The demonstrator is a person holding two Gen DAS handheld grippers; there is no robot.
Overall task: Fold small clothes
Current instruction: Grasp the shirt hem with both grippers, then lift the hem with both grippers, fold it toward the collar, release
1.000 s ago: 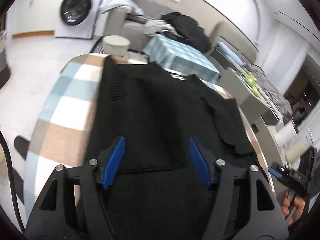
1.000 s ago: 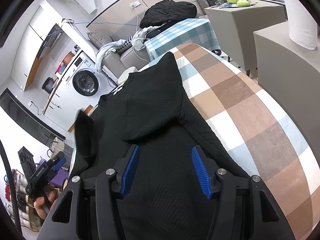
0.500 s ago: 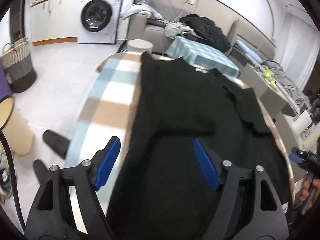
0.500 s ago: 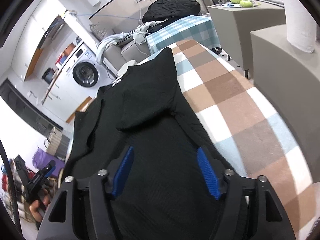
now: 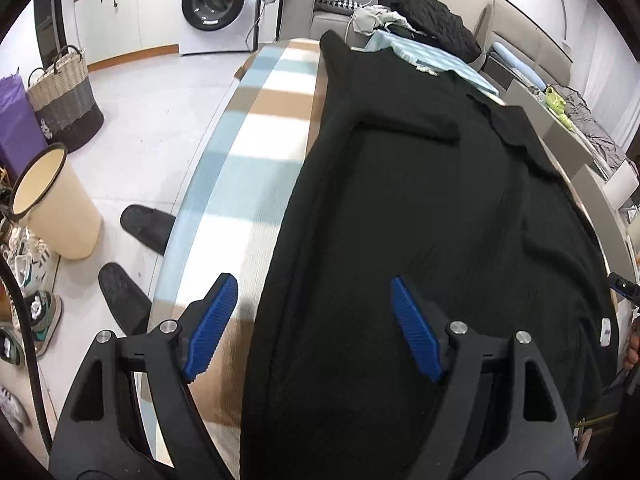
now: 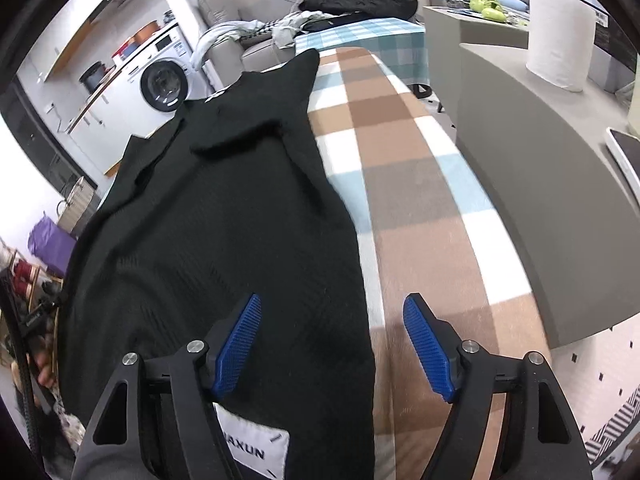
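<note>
Now, through your left wrist camera, your left gripper (image 5: 312, 328) has its jaws spread wide with nothing between them; the ribbed blue pads (image 5: 210, 326) straddle the near left edge of the black garment (image 5: 420, 220). That garment lies flat and lengthwise on the table (image 5: 256, 152), which is covered in a soft checked cloth of tan, pale blue and white squares. The fabric is a dark, fine-ribbed knit, with one sleeve folded inward across the chest as a straight-edged band. On the floor to the left, a cream round bin (image 5: 52, 204) stands open; what it holds is hidden. Farther back sits a woven basket (image 5: 64, 96) with handles, its contents not visible, beside something purple. Two black slippers (image 5: 132, 264) lie near the table edge, and a white washing machine (image 5: 218, 2) stands against the far wall.

Through your right wrist camera, your right gripper (image 6: 332, 348) also has its jaws spread apart, gripping nothing. Its left pad is over the garment's right edge; its right pad is over bare checked cloth. A white label (image 6: 256, 450) with dark lettering shows on the garment at the bottom of the picture. The garment (image 6: 224, 216) covers the left half of the table (image 6: 420, 200) and tapers to a point at the far end. To the right, a white paper roll (image 6: 558, 32) stands upright on a grey cabinet (image 6: 540, 152).
</note>
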